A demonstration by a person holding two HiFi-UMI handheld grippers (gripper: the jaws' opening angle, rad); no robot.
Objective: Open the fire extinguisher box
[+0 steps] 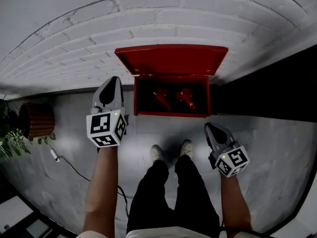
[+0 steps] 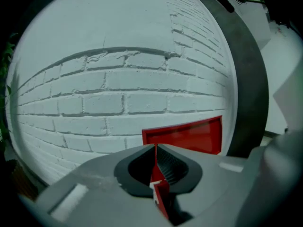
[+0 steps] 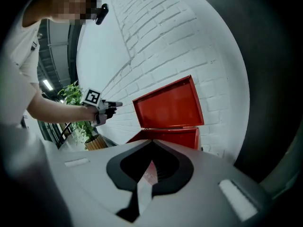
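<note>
The red fire extinguisher box stands on the grey floor against the white brick wall. Its lid is raised back toward the bricks, and two extinguishers lie inside. The left gripper, held clear of the box's left side, has its jaws closed together on nothing; the right gripper, short of the box's right front corner, is likewise closed and empty.

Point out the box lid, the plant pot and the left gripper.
box lid (image 1: 171,59): head view, middle of the raised red panel.
plant pot (image 1: 37,119): head view, ribbed side wall.
left gripper (image 1: 114,82): head view, at its fingertips.
</note>
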